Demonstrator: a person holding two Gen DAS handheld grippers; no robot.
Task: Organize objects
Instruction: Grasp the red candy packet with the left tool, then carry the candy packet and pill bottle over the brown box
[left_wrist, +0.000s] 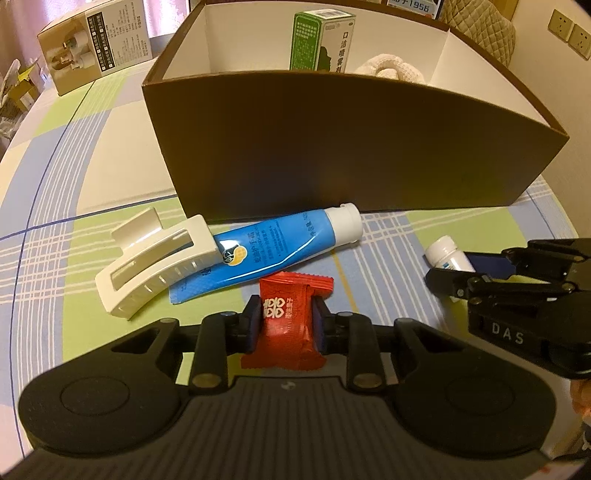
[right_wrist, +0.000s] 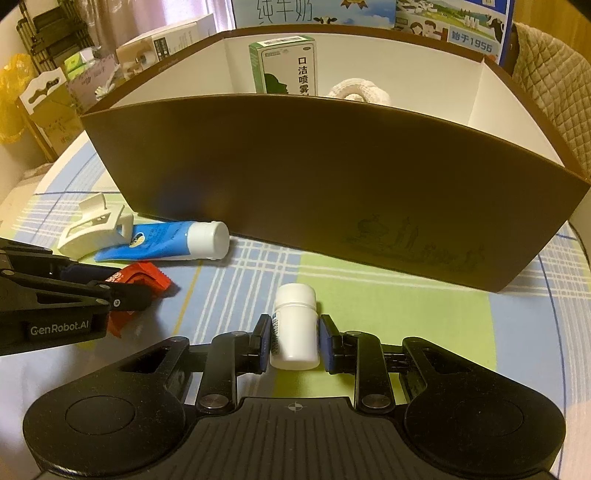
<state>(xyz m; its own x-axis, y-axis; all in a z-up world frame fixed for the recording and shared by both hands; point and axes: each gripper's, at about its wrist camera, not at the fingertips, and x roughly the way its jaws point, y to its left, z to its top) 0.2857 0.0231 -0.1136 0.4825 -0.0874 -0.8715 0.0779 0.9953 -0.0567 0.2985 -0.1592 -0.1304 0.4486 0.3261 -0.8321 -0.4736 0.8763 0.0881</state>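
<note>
The small white plastic pill bottle (right_wrist: 295, 328) lay on its side on the checked tablecloth (right_wrist: 369, 295), in front of the brown cardboard box (right_wrist: 332, 177), with the right gripper (right_wrist: 294, 341) closed narrow around it. The left gripper (left_wrist: 284, 323) pinched a red foil candy packet (left_wrist: 290, 321) nearby. The round bottle could roll or squirt free on lifting, I reckoned, and the thin packet might slip before clearing the box's tall wall.
</note>
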